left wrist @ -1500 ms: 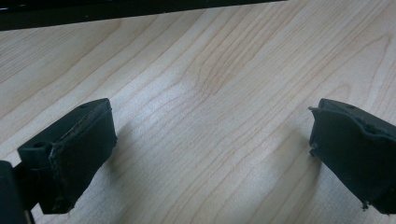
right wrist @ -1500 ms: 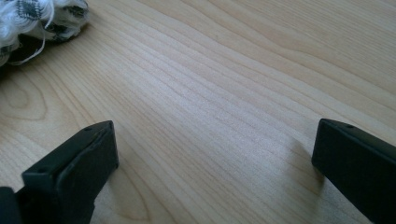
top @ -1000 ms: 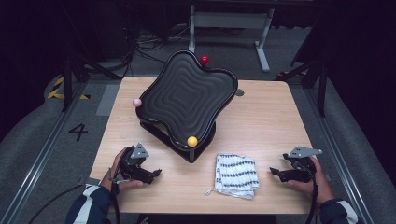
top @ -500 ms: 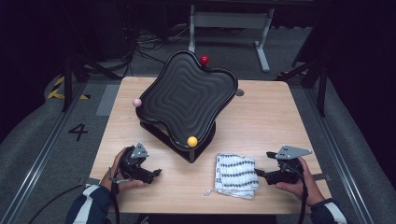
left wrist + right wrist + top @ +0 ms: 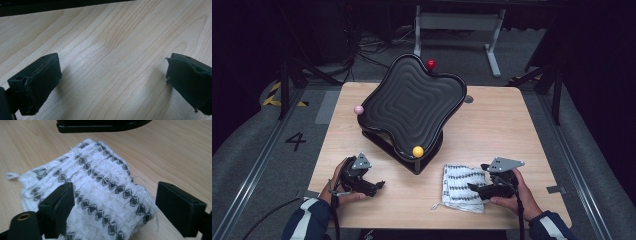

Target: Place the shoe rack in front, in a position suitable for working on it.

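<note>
A folded white cloth [image 5: 458,186] with dark diamond rows lies near the table's front edge, right of centre. My right gripper [image 5: 474,189] is open at the cloth's right edge; in the right gripper view its jaws straddle the cloth [image 5: 100,195], one over the fabric, one beside it on the wood. My left gripper [image 5: 379,186] rests open at the front left, and the left gripper view has bare wood between its jaws. A black wavy tray [image 5: 412,102] stands tilted on a stand mid-table, with a yellow ball [image 5: 417,151], a pink ball [image 5: 358,109] and a red ball [image 5: 431,64] at its corners.
The light wooden table [image 5: 502,125] has open surface to the right of the tray and between the grippers. Dark floor, cables and a metal frame [image 5: 457,20] lie beyond the far edge. A small round hole [image 5: 468,99] sits near the tray's right corner.
My right gripper has slid left along the table's front until its jaws reached the cloth's right edge. The left gripper and the tray have not moved.
</note>
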The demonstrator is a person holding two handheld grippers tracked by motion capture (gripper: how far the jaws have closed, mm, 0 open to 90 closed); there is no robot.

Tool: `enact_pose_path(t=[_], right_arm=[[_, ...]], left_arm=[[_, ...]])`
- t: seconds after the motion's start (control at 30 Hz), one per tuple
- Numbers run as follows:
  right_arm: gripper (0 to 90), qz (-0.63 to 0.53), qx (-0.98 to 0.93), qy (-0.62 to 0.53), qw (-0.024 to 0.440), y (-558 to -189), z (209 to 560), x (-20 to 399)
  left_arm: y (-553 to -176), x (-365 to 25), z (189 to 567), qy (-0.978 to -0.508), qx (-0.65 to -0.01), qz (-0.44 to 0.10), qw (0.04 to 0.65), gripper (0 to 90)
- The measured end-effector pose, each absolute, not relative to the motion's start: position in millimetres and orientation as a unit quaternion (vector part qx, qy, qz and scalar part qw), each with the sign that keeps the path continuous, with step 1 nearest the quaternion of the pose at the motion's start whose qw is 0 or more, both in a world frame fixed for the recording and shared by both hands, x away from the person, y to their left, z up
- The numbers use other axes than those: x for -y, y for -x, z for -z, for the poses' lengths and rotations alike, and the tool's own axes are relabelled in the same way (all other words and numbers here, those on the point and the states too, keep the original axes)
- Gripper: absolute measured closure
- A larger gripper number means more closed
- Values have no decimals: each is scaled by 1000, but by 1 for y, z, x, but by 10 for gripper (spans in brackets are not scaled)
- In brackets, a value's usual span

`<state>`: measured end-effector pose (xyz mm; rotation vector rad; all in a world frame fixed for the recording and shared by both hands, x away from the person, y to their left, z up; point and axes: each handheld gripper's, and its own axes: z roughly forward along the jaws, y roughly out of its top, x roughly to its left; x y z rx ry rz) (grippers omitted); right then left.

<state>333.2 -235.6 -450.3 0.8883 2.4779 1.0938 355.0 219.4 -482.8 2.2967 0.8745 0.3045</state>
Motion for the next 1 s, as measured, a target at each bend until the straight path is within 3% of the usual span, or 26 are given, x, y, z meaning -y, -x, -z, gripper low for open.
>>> enact_pose_path(t=[0.33,0.47,0.67,0.8,0.87,1.0], right_arm=[[157,-346,-883,-289,129,-333,466,220],[142,-330,-890,-278,144,-329,474,216],[148,-349,-891,-268,114,-333,479,222],[285,-345,-896,-258,104,-331,475,221],[417,-348,-897,-252,103,-330,473,221],[660,-354,-898,-241,106,-328,472,222]], left_arm=[[-356,-220,483,-878,-330,-115,328,1],[-358,-219,483,-881,-322,-113,327,1],[-358,-218,483,-880,-323,-116,329,1],[-358,-219,483,-879,-323,-118,329,4],[-358,-220,483,-875,-332,-119,333,16],[-363,-228,481,-858,-361,-135,340,166]])
